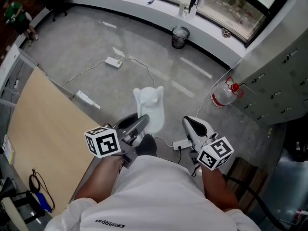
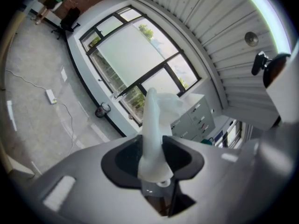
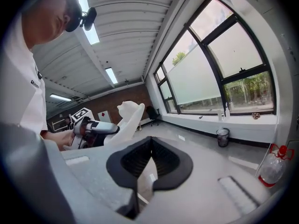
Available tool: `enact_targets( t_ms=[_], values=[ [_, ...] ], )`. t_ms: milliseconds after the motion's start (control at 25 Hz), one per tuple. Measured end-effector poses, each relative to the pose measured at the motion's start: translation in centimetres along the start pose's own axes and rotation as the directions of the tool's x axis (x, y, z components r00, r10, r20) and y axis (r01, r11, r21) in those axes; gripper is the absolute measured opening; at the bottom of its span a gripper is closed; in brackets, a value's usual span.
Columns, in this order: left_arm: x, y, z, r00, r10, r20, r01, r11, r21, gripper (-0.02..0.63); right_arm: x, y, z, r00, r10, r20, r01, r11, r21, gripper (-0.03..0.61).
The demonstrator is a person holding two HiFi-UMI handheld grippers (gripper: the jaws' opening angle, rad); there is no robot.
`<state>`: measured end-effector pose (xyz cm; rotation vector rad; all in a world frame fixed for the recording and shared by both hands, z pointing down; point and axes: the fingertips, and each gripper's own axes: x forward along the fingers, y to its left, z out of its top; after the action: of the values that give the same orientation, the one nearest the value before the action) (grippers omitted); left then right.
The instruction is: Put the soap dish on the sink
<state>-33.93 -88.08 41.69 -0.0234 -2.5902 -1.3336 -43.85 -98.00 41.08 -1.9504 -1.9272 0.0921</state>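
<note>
1. Nearest the lens: your white shirt (image 1: 159, 196) fills 6 o'clock of the head view, w/ both forearms (image 1: 103, 177) reaching out past it.
2. Biggest thing beyond is the grey floor (image 1: 96, 37), far below. There's a pale wooden board (image 1: 43, 129) at 9 o'clock and grey cabinets (image 1: 279, 76) at 3 o'clock. No sink shows in any view, so I can't tell which way it lies from you.
3. The soap dish (image 1: 150, 107) is white, up in the air at centre of the head view. Your left gripper (image 1: 141, 125) has its near end clamped, pads pressing both faces. The left gripper view shows it thin-on btwn the jaws. Its long axis runs on from the jaws toward 12 o'clock, eared end farthest from you, broad face up toward the head camera.
4. Your right gripper (image 1: 191, 125) has its jaws together w/ nothing btwn them. It sits just beside the dish at its 3 o'clock, not touching. My read: the left hand carries, the right is free to steady.
5. Next move, as I judge it: find the sink first, then lead w/ the eared end. The dish looks near flat already, so it should need little wrist roll.
6. Containers:
   - Dark bin (image 1: 180, 36) at 12 o'clock: contents not readable.
   - Clear jug (image 1: 224, 96) w/ red cap at 2 o'clock by the cabinets: fill level unclear.
   - The dish itself: nothing seen in it.
</note>
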Motion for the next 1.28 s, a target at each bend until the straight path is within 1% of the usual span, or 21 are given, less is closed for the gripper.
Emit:
enact_targets(
  t_ms=[120,200,400,480,680,840,960,1080,1280],
  values=[
    [3.1,2.0,4.2,1.0,-0.011,0.0,0.011,1.0,0.0,0.15,3.9,-3.6,2.1,1.0,-0.016,-0.02,0.015,1.0,-0.007,0.002],
    [4.2,3.5,6.8,1.0,-0.015,-0.003,0.015,1.0,0.006,0.15,6.9,-5.1,3.4,0.999,-0.018,-0.03,0.018,1.0,-0.013,0.002],
    [5.3,6.5,12.6,1.0,-0.021,-0.006,0.021,0.999,0.029,0.15,13.9,-5.7,7.1,0.999,0.027,-0.031,-0.028,0.999,-0.017,0.002],
    [5.9,7.3,14.7,1.0,-0.019,0.004,0.018,0.999,0.029,0.15,16.2,-5.8,8.3,0.998,0.047,-0.035,-0.048,0.999,-0.022,0.002],
    [6.2,9.9,17.4,0.999,0.003,0.043,-0.002,1.0,-0.014,0.15,20.4,-6.6,8.9,0.993,0.09,-0.082,-0.093,0.995,-0.034,0.002],
    [6.1,12.5,18.4,0.996,0.045,0.073,-0.039,0.997,-0.073,0.149,22.8,-8.2,8.1,0.989,0.105,-0.108,-0.106,0.994,-0.007,0.002],
    [6.5,13.7,19.8,0.994,0.071,0.088,-0.064,0.995,-0.079,0.149,25.2,-9.7,8.5,0.986,0.128,-0.106,-0.128,0.992,0.007,0.002],
    [8.3,15.0,22.6,0.987,0.105,0.124,-0.096,0.992,-0.077,0.149,28.5,-12.0,10.0,0.98,0.177,-0.096,-0.177,0.984,0.01,0.002],
    [13.2,16.9,27.7,0.972,0.155,0.179,-0.144,0.987,-0.075,0.149,33.8,-17.0,13.2,0.962,0.255,-0.096,-0.257,0.966,-0.009,0.002]
  ],
)
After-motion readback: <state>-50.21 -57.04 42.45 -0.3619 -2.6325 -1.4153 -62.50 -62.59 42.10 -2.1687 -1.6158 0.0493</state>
